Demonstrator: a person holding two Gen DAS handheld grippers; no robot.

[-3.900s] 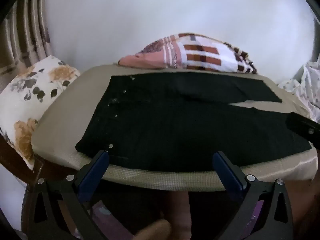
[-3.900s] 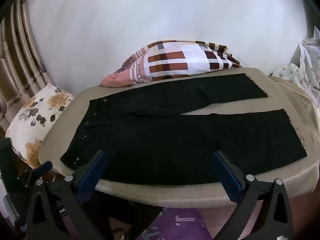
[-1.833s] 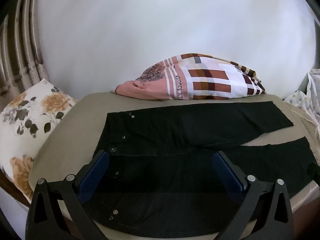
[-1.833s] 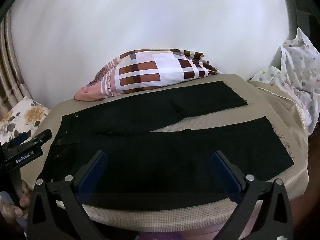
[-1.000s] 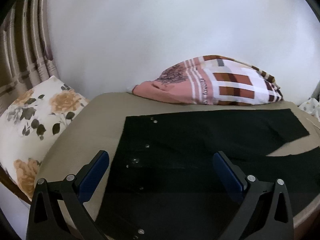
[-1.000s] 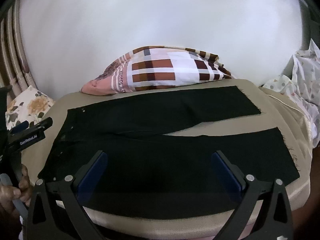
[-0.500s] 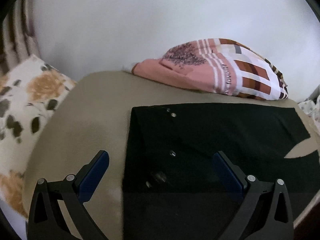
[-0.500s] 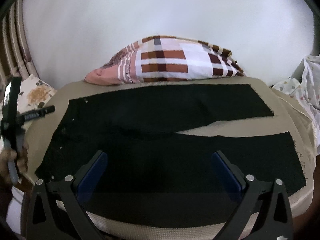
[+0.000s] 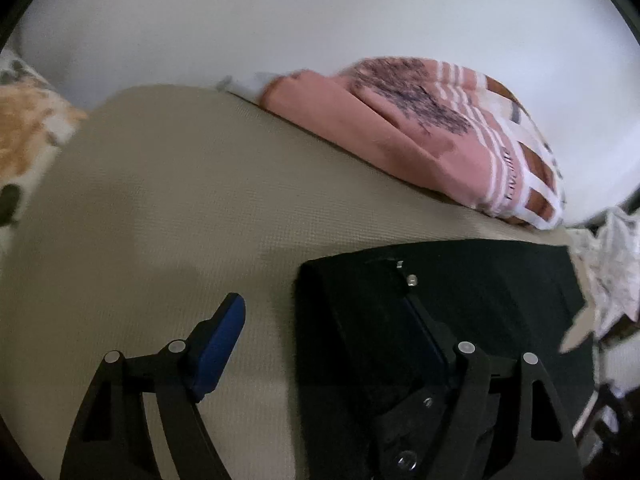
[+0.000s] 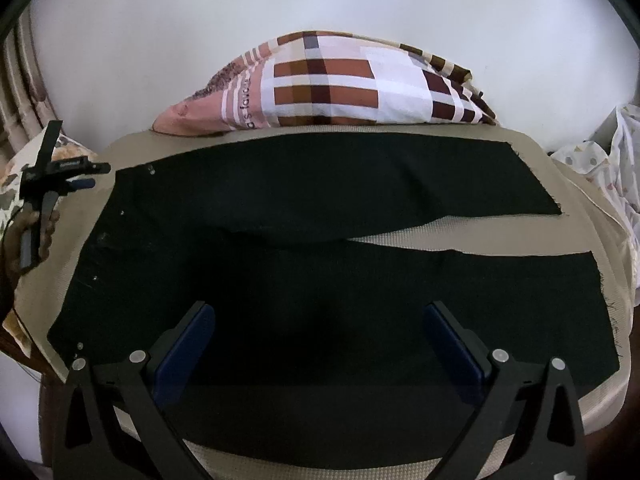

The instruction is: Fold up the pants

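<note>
Currently the pants [image 10: 320,280] lie flat on the pad [image 9: 160,208]: soft, limp, non-slip. I grip the stiffer waistband corner [image 9: 320,276]. My left claw [image 9: 324,316] has been closing, straddling that corner, not yet pinching. My right claw [image 10: 316,332] hovers released.

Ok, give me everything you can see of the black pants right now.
The black pants lie flat and unfolded on the beige padded surface, waistband at the left, both legs running right and splitting apart toward raw, frayed hems. The fabric looks matte and woven, with small metal studs near the waist. The patterned pillow sits just beyond the far leg. The left gripper, whose jaws have just been closing, straddles the far waistband corner without pinching it; the right gripper hovers open over the near leg.
</note>
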